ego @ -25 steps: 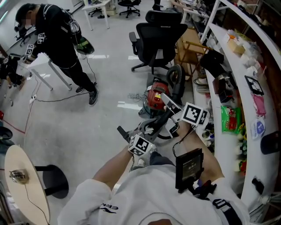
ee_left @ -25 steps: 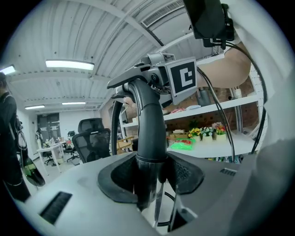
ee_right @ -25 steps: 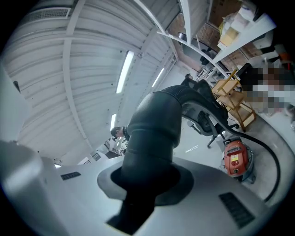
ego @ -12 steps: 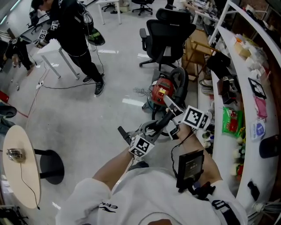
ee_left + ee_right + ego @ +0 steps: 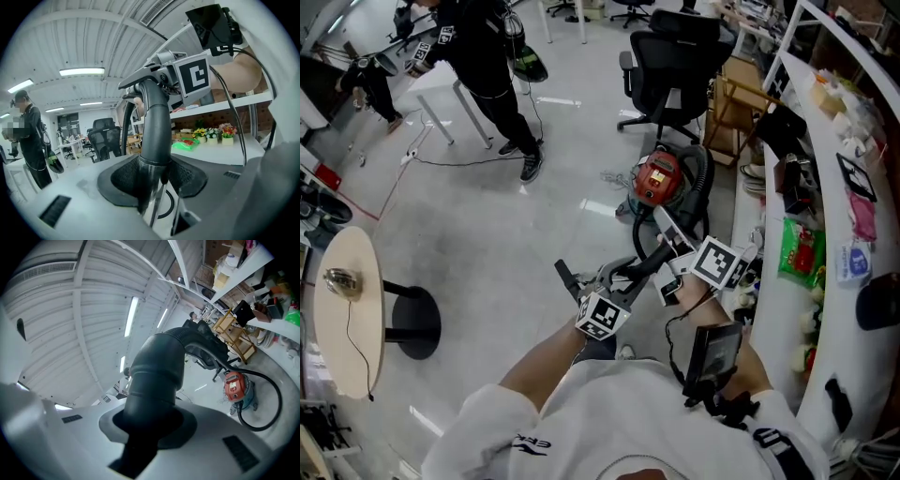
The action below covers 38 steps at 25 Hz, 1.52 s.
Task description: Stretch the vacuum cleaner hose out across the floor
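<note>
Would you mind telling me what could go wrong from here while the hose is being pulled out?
The hose loops round the vacuum cleaner, so pulling with both the left gripper and right gripper clamped on its rigid end may drag or tip it. The shelf sits close on the right; the swinging end could knock items.

vacuum cleaner (image 5: 661, 178): 1 | hose (image 5: 157, 366): 1 | tools: 2, left tool (image 5: 152, 176), right tool (image 5: 147, 427) | round table (image 5: 342, 281): 1

Black hose (image 5: 705, 183), looped beside red vacuum (image 5: 661, 178)
</note>
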Each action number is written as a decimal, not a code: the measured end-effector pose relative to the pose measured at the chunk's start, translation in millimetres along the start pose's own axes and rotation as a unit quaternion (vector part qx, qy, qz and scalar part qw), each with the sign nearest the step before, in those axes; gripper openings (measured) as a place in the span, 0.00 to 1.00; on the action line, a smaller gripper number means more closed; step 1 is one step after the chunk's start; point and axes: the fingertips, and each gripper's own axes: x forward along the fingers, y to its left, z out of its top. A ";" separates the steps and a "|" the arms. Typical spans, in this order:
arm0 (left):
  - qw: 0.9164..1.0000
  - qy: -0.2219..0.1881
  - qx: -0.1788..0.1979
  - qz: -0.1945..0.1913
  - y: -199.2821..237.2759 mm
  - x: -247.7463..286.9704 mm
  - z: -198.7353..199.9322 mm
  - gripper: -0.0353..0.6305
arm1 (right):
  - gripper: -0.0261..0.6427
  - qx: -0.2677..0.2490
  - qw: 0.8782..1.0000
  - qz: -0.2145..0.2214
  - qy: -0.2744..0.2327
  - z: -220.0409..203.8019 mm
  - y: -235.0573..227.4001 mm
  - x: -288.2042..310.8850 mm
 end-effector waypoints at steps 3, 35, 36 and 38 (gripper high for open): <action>1.000 0.010 -0.002 0.016 -21.0 -17.3 -2.0 0.29 | 0.17 -0.010 1.000 0.013 0.010 -17.3 14.7 -19.5; 0.997 0.032 -0.035 0.055 -124.5 -274.6 -59.2 0.29 | 0.17 -0.015 0.998 0.026 0.057 -244.1 171.9 -99.3; 0.997 0.032 -0.036 0.057 -128.2 -282.4 -61.1 0.29 | 0.17 -0.015 0.998 0.027 0.060 -251.1 176.6 -102.1; 0.997 0.034 -0.039 0.064 -134.7 -298.0 -64.6 0.29 | 0.17 -0.016 0.997 0.031 0.066 -265.4 186.4 -106.5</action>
